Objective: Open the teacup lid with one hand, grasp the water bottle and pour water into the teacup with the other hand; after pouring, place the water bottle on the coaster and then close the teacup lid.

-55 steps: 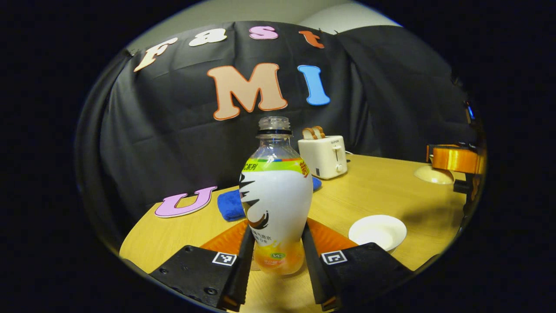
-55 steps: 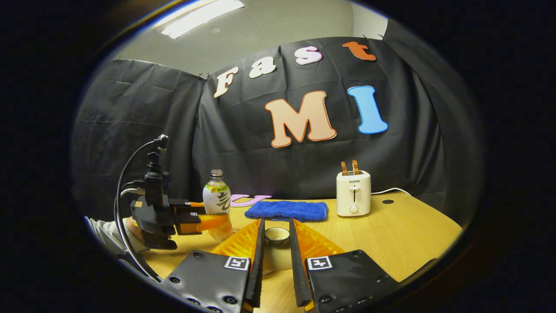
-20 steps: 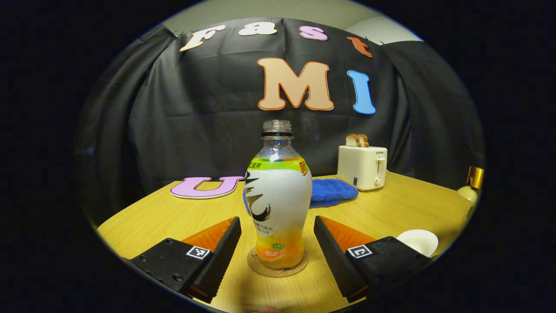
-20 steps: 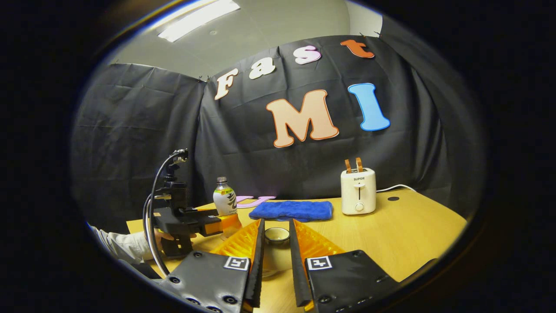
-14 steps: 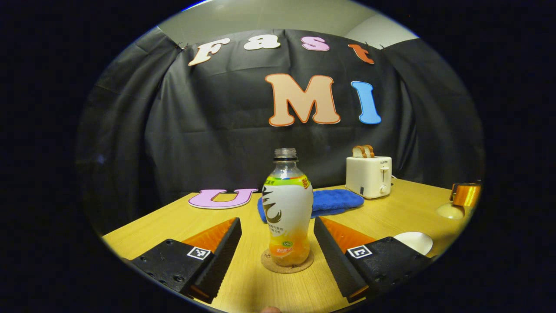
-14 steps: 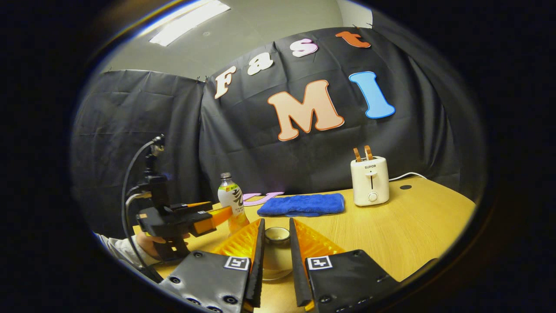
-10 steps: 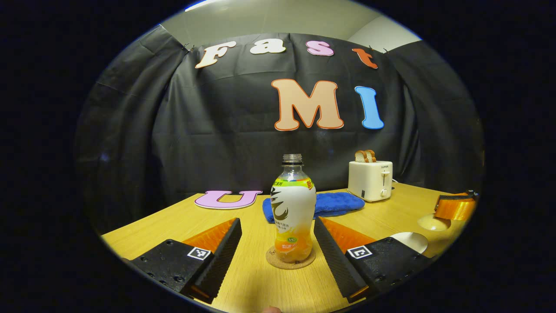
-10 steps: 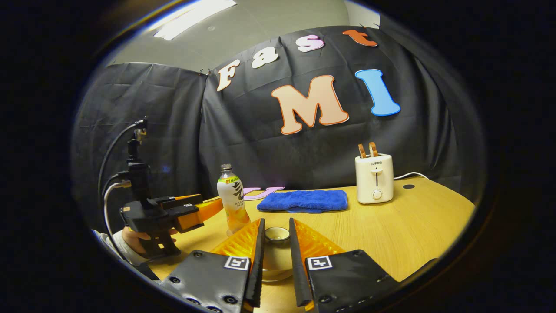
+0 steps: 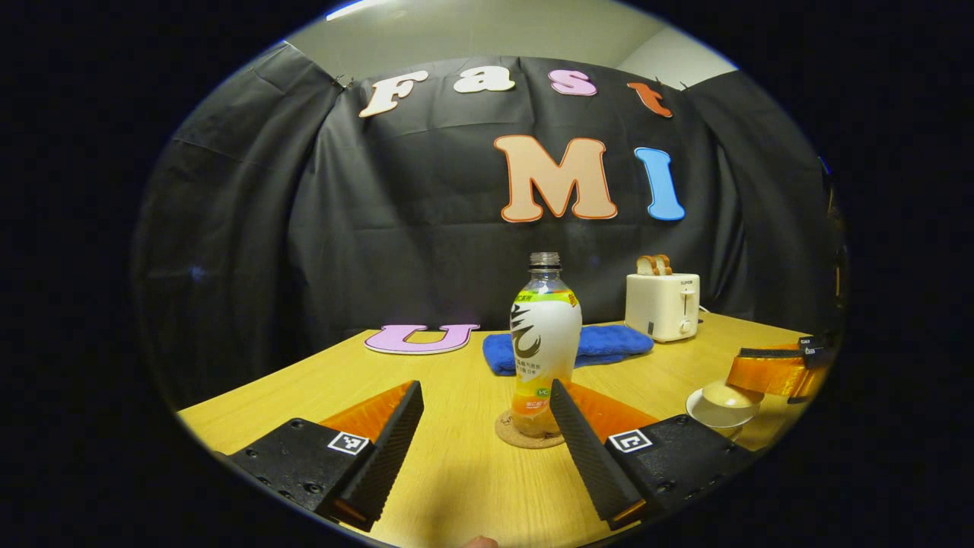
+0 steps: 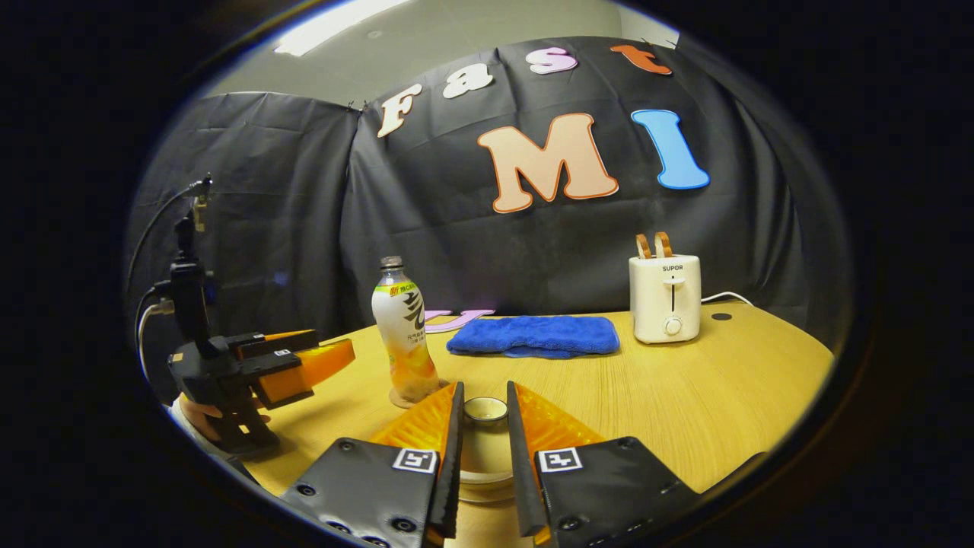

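On the wooden table (image 10: 685, 396) the right gripper (image 10: 481, 449) is clamping the lid (image 10: 485, 411) just above the teacup (image 10: 481, 479), while the left gripper (image 9: 487, 426) is idling spread apart, the water bottle (image 9: 545, 335) standing on its coaster (image 9: 517, 438)

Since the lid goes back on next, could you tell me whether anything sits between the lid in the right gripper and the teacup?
Nothing visible does. The right gripper is shut on the lid, just above the teacup. The bottle stands on its coaster off to the side, and the left gripper is open, apart from it.
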Action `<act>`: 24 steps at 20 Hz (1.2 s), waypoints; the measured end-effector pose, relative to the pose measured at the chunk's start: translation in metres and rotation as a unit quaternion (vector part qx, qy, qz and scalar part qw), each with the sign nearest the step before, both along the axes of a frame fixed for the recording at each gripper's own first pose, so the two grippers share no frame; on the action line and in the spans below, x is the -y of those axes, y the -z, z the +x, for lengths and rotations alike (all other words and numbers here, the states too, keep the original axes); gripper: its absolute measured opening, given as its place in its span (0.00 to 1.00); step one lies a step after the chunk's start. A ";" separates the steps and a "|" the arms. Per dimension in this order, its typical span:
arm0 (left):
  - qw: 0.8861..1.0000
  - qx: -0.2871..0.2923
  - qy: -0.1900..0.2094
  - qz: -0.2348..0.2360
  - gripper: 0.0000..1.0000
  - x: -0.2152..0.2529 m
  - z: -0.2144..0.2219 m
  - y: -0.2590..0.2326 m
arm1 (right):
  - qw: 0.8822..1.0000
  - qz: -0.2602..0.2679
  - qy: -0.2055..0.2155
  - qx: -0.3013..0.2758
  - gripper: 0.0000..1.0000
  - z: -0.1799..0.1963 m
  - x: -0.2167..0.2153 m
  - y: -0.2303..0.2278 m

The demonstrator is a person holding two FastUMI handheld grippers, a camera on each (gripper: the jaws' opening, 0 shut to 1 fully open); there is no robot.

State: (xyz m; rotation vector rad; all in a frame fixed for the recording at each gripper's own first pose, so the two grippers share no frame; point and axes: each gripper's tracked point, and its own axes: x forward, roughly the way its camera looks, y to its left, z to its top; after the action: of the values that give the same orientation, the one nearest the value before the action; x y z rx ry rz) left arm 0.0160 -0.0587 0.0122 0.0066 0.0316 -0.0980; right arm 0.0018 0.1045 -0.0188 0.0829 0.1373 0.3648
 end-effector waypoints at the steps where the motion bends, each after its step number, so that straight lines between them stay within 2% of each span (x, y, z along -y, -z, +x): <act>1: 1.000 0.007 -0.001 -0.001 0.98 -0.002 -0.003 -0.004 | 1.000 -0.004 0.001 -0.003 0.35 0.001 -0.002 0.004; 7: 1.000 0.030 0.003 0.006 0.98 0.001 -0.010 -0.017 | 1.000 -0.025 0.009 0.000 0.33 0.003 -0.008 0.008; 14: 1.000 0.025 0.001 0.004 0.98 0.000 -0.015 -0.014 | 0.999 -0.041 0.017 -0.009 0.37 0.000 -0.005 0.012; 20: 0.999 0.032 0.000 0.003 0.98 -0.001 -0.022 -0.017 | 0.999 -0.045 0.022 0.010 0.74 -0.008 0.000 0.007; 23: 1.000 0.030 0.008 -0.002 0.97 0.005 -0.031 -0.016 | 0.997 -0.040 0.049 0.036 0.96 -0.014 0.016 -0.008; 24: 1.000 0.028 0.011 -0.002 0.97 0.008 -0.034 -0.014 | 0.997 -0.039 0.060 0.042 0.96 -0.015 0.023 -0.011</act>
State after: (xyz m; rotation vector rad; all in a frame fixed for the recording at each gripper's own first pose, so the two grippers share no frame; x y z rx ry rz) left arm -0.0179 -0.0668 0.0261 0.0061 -0.0245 -0.1190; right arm -0.0136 0.0812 -0.0078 -0.0020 0.0637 0.2425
